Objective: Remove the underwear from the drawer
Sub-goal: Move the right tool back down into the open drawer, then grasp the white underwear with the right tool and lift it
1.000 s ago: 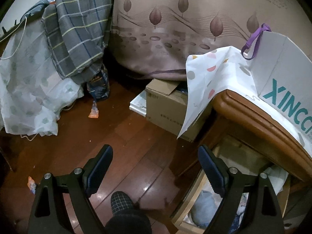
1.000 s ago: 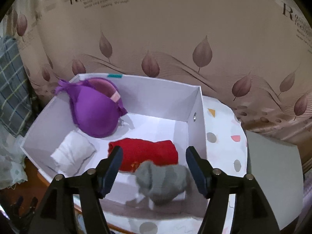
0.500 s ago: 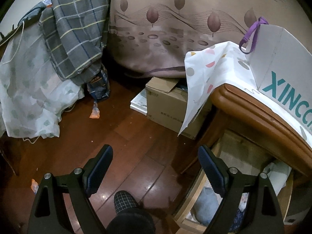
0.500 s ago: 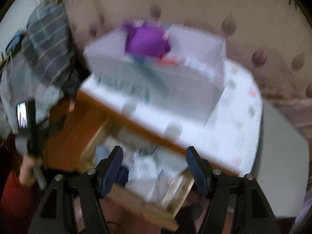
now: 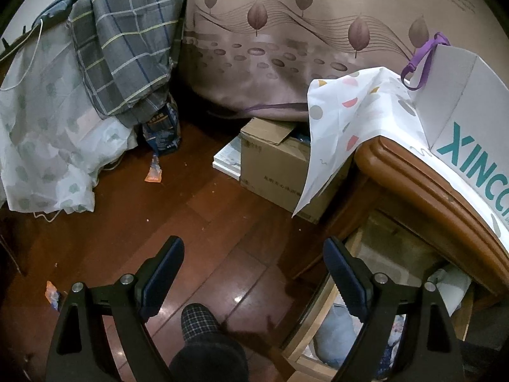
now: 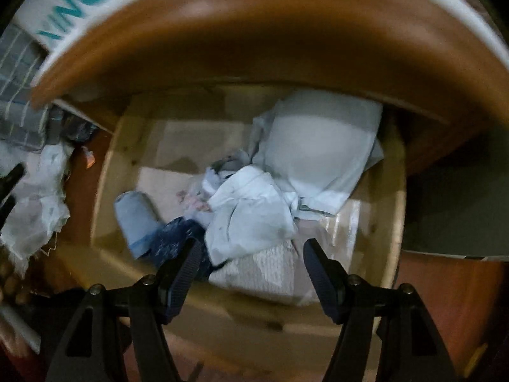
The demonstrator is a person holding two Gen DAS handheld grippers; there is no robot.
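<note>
In the right wrist view an open wooden drawer [image 6: 105, 172] lies below me, holding a heap of pale underwear [image 6: 251, 210], a folded grey-white piece [image 6: 321, 146], a blue roll [image 6: 136, 216] and a dark navy piece [image 6: 178, 238]. My right gripper [image 6: 251, 254] hangs open above the heap, nothing between its fingers. The left gripper [image 5: 254, 270] stands open over the wood floor, left of the drawer [image 5: 305, 312]. A white box [image 5: 470, 117] with a purple strap [image 5: 423, 60] sits on the cabinet top.
The cabinet's rounded wooden edge [image 6: 254, 22] overhangs the drawer's back. A cardboard box [image 5: 273, 165] stands on the floor by the cabinet. Draped cloths [image 5: 47, 133] and a plaid sheet [image 5: 127, 38] hang at left. A person's slippered foot [image 5: 200, 321] is between the left fingers.
My right gripper swung down from above the white box to over the open drawer, now looking into it. The left gripper has stayed in place.
</note>
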